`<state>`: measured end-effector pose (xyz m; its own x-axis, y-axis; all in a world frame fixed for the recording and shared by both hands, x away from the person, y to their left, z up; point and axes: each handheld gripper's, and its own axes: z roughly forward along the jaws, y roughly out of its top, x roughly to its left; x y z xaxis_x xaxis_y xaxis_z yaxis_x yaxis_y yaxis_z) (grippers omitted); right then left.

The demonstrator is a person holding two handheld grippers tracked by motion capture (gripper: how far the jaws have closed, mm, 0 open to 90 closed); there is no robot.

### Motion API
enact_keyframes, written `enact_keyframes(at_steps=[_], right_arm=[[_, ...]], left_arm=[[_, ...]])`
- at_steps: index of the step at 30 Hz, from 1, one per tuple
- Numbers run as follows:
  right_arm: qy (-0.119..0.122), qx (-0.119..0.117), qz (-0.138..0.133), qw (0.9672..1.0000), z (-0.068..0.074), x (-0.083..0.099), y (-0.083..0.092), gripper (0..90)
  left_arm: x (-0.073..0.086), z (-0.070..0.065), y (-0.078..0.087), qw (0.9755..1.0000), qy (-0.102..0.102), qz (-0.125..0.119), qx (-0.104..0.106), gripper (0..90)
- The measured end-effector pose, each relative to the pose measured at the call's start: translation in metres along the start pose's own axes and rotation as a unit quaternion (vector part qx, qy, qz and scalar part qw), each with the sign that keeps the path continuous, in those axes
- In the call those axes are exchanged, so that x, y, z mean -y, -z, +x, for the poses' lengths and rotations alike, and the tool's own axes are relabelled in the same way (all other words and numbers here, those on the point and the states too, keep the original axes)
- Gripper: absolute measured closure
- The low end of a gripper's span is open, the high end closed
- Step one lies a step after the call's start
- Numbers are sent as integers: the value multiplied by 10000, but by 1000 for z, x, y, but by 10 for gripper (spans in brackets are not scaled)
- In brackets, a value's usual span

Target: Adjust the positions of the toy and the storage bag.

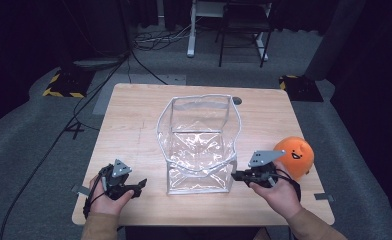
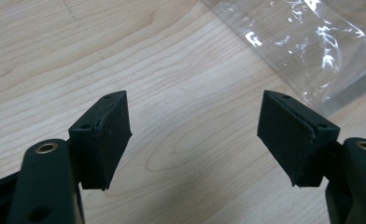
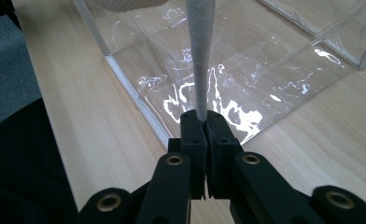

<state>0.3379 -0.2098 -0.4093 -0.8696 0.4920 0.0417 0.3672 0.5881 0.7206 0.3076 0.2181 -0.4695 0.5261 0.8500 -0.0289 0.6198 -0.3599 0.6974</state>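
Note:
A clear plastic bag (image 1: 199,145) with a white rim stands open in the middle of the wooden table (image 1: 134,115). At the bag's near right corner my right gripper (image 1: 235,175) is shut on that rim. In the right gripper view the white rim strip (image 3: 200,56) runs up from between the closed jaws of the right gripper (image 3: 206,114). My left gripper (image 1: 140,186) rests near the table's front left, open, a short way from the bag. The left gripper view has the left gripper (image 2: 195,126) with wide jaws over bare wood and a corner of the bag (image 2: 312,42) beyond.
An orange round plush toy (image 1: 295,156) with a face sits on the table just right of my right hand. Beyond the table's far edge are grey carpet, cables and a chair's legs.

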Motion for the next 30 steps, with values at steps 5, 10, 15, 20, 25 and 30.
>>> enact_keyframes(at_steps=[5, 10, 15, 20, 25, 30], right_arm=[[-75, -12, -56, 10000, 12, 16, 14, 877], [-136, -25, -54, 9999, 20, 26, 24, 876], [-226, -84, -98, 9997, 27, 37, 33, 876], [-223, -57, -56, 9997, 34, 45, 42, 876], [-267, 3, -13, 9996, 40, 53, 52, 876], [-379, 36, -13, 9993, 43, 63, 62, 875]], left_arm=[[-8, -7, -5, 9999, -157, 24, 52, 258], [-17, -17, -14, 9992, -348, 82, 154, 257], [-24, -28, -25, 9985, -472, 102, 271, 257], [-34, -42, -34, 9967, -676, 112, 432, 259], [-41, -51, -42, 9948, -826, 147, 572, 257], [-41, -43, -45, 9959, -741, 188, 482, 255]])
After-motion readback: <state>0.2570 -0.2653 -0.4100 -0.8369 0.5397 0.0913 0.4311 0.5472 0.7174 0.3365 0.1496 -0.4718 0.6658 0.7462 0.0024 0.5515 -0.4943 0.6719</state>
